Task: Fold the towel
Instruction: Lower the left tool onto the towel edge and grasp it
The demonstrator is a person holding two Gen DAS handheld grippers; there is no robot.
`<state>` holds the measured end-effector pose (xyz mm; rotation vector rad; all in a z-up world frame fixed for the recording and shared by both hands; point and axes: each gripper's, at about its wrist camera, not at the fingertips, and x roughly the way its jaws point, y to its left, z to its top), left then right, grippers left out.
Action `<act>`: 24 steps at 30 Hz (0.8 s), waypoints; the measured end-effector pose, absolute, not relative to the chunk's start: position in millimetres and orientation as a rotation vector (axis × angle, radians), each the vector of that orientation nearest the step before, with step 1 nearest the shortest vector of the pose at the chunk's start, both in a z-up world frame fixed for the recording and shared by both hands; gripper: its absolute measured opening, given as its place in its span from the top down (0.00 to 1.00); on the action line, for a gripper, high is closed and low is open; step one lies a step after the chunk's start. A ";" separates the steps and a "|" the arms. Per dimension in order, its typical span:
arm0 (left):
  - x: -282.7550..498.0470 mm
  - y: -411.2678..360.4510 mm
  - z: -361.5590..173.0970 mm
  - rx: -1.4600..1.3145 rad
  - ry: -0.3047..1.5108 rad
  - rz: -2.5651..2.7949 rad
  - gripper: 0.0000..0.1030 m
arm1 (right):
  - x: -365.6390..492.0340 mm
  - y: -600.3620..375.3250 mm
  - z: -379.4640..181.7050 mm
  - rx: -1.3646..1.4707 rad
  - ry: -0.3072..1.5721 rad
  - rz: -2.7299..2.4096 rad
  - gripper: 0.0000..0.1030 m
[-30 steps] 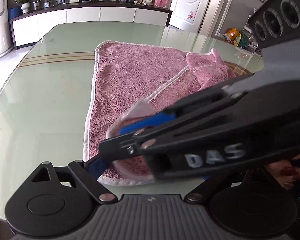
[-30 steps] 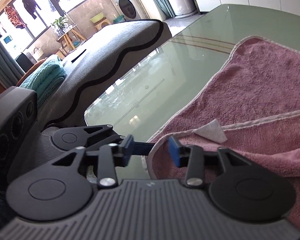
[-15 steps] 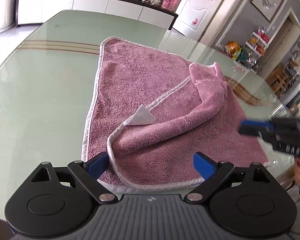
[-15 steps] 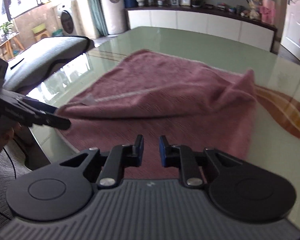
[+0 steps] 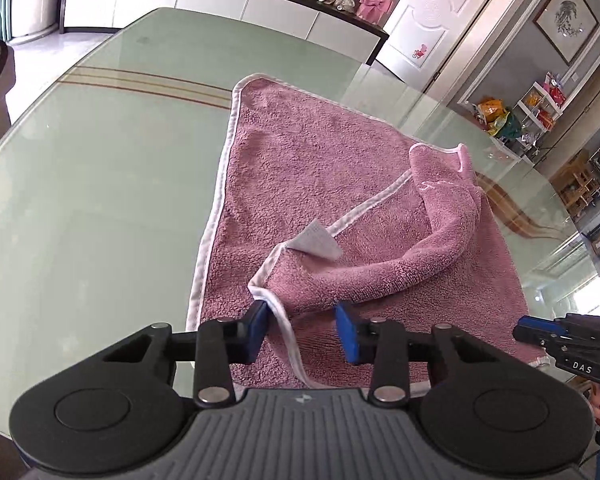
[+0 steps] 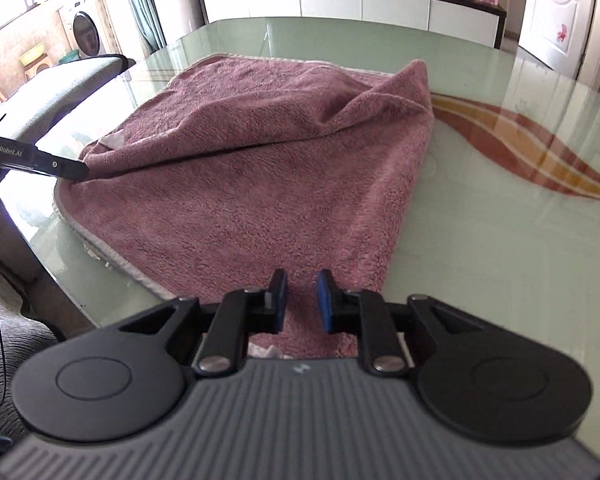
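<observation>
Pink terry towel with a white bound hem [image 5: 324, 168] lay spread on the pale green glass-topped bench [image 5: 100, 160], reaching to the bench's near edge. One hemmed edge was doubled back over the middle as a loose, raised roll, a white care label [image 5: 319, 242] standing up at its hem. Judged from this, the fold was only begun: no edge was matched to another, the turned-back part was rumpled, and flattening remained to be done.

The left claw [image 5: 302, 322] had just been closing. Its blue pads stood either side of the turned-up corner of the hem; the left pad touched the hem, the other stood clear, so the corner was not yet pinched. The right claw [image 6: 301, 300] was narrowed to a slim gap over the near right corner of the towel. Its jaws had closed moments before. The pile showed between the pads, but no cloth was clamped.

A white low cabinet with a dark top [image 6: 356, 2] stood beyond the bench, with a white door [image 5: 424, 20] beside it. The bench around the towel carried no obstruction.
</observation>
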<state>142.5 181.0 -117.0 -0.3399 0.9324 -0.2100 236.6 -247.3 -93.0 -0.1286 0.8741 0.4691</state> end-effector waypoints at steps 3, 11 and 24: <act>144.3 181.5 -116.2 -0.321 0.947 -0.188 0.76 | 235.6 -246.9 -92.2 -0.129 0.873 0.467 0.84; 143.2 182.7 -113.6 -0.271 0.964 -0.157 0.86 | 235.1 -248.0 -91.2 -0.120 0.874 0.463 0.84; 142.5 181.3 -111.5 -0.226 0.962 -0.140 0.87 | 235.7 -248.7 -91.6 -0.108 0.875 0.462 0.84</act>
